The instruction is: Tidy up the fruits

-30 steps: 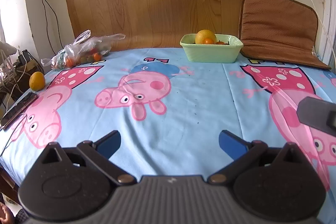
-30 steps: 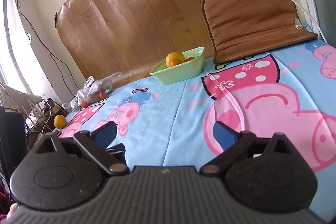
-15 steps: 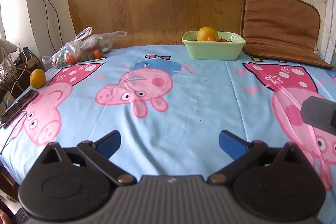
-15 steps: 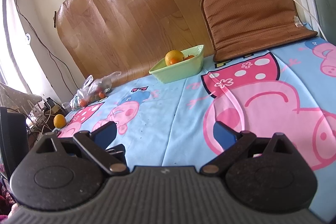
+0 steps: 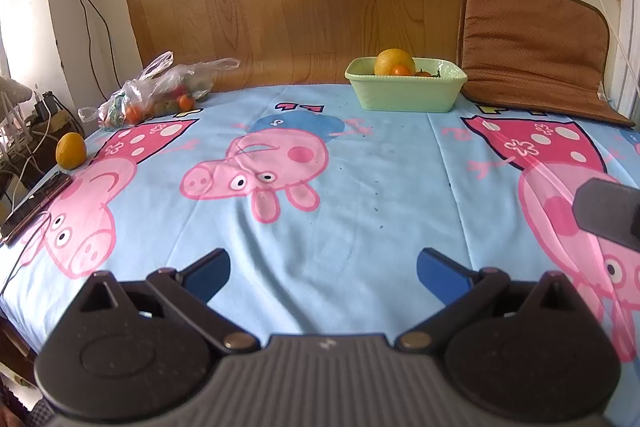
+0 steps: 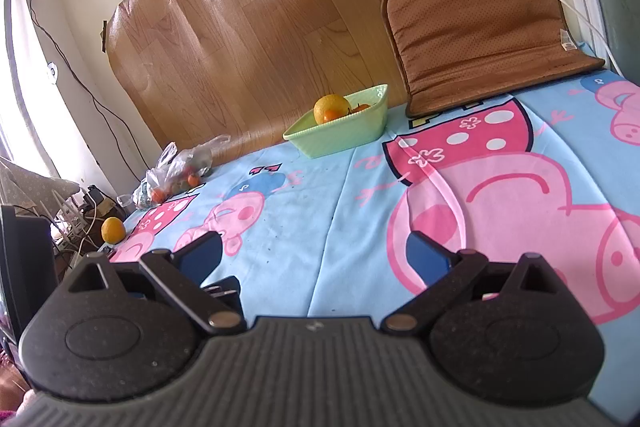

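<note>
A pale green bowl (image 5: 406,91) stands at the back of the table, also in the right wrist view (image 6: 340,131). It holds a large orange (image 5: 394,61) and small orange fruits. A loose orange (image 5: 71,150) lies at the far left edge, also in the right wrist view (image 6: 113,230). A clear plastic bag of small fruits (image 5: 160,95) lies at the back left. My left gripper (image 5: 322,273) is open and empty over the near cloth. My right gripper (image 6: 316,255) is open and empty too.
A blue Peppa Pig cloth (image 5: 360,187) covers the table. A brown cushion (image 5: 532,43) leans at the back right. A phone (image 5: 34,207) lies at the left edge, with cables beyond. Part of the right gripper (image 5: 608,213) shows at the right.
Both views have shifted slightly, with the bowl and fruits a little higher or nearer in frame. Both grippers stay open and empty.
</note>
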